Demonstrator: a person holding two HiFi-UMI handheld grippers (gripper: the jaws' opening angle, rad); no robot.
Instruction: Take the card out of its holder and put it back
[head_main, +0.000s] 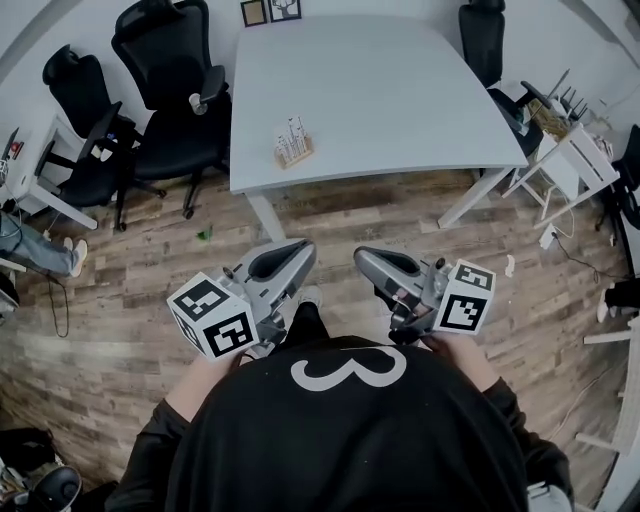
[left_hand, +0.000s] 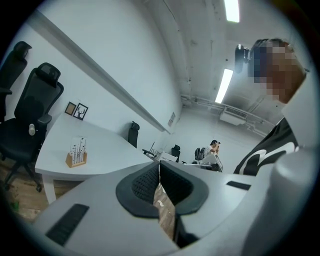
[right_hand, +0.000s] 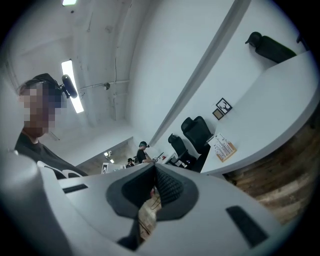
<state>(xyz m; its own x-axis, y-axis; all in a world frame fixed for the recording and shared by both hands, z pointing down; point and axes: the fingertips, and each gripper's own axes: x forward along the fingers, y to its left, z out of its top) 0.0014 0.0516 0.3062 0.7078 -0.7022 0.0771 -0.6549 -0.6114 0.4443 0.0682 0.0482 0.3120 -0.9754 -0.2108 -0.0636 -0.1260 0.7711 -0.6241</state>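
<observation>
A wooden card holder (head_main: 293, 152) with a white printed card (head_main: 291, 134) standing upright in it sits near the front edge of the white table (head_main: 380, 90). The left gripper view shows the holder (left_hand: 76, 159) far off, and the right gripper view shows the holder (right_hand: 225, 148) far off too. My left gripper (head_main: 292, 254) and right gripper (head_main: 368, 258) are held close to the body over the wood floor, well short of the table. Both are shut with nothing between the pads (left_hand: 150, 177) (right_hand: 167, 186).
Black office chairs (head_main: 165, 90) stand left of the table and another chair (head_main: 482, 35) at its far right. Two small picture frames (head_main: 270, 10) lean at the table's back. White side tables (head_main: 575, 165) with clutter are at the right. A seated person's legs (head_main: 35, 250) show at the left.
</observation>
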